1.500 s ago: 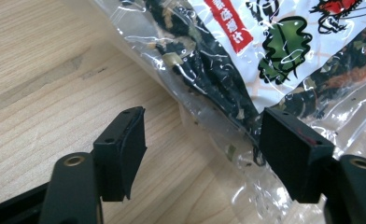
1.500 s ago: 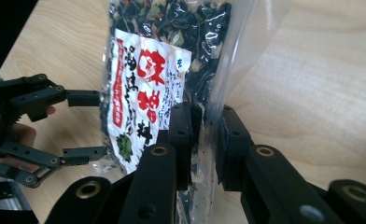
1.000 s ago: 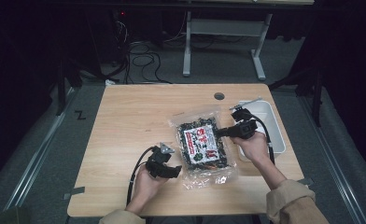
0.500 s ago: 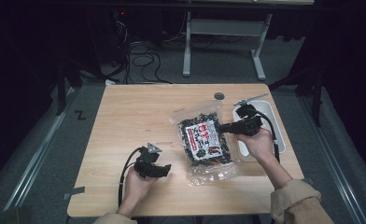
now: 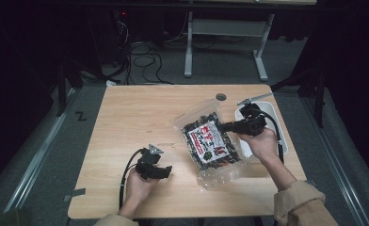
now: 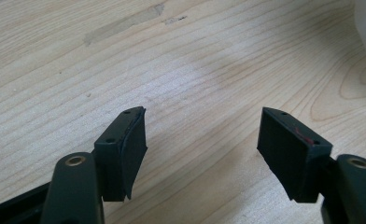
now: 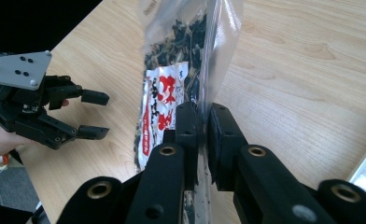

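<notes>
Currently pinching the edge of a clear bag [image 7: 181, 60] of dark dried food with a red-and-white label: right gripper [image 7: 202, 135], jaws just closed tight on the plastic. Bag [image 5: 211, 146] resting on the wooden table [image 5: 140, 113], right of centre, its right edge lifted in that grip, just beside a white tray [image 5: 262, 110] at the table's right edge. Holding nothing: left gripper [image 5: 156, 172], near the table's front edge, well apart from the bag, jaws spread wide over bare wood [image 6: 200, 84].
</notes>
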The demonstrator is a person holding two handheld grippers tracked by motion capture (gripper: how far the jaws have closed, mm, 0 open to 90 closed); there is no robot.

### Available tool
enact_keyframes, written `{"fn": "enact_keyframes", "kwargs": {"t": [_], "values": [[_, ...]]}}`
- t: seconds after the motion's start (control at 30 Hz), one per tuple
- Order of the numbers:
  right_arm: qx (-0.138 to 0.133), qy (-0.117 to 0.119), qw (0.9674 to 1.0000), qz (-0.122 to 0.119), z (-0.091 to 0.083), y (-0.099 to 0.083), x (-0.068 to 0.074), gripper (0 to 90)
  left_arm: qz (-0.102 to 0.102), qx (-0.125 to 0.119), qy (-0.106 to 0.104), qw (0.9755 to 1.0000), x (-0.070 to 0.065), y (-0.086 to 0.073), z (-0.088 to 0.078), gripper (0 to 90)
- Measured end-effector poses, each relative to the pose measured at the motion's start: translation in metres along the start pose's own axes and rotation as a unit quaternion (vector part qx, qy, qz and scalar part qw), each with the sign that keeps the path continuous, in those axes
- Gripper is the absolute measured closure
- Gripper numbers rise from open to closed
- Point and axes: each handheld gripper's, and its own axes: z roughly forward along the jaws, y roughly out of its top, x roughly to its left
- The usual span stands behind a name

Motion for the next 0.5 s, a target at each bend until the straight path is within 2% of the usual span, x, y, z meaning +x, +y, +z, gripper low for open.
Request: {"fn": "enact_keyframes", "kwargs": {"t": [0.3, 0.5], "values": [[0.001, -0.003, 1.0, -0.006, -0.0002, 0.0028, 0.0016, 86.1, 0.0, -0.006, -0.005, 1.0, -0.001, -0.0001, 0.0002, 33.0], [-0.015, -0.005, 0.9999, -0.006, -0.0088, 0.0042, 0.0006, 86.6, 0.001, -0.004, -0.005, 1.0, -0.0011, -0.0003, 0.0004, 33.1]]}}
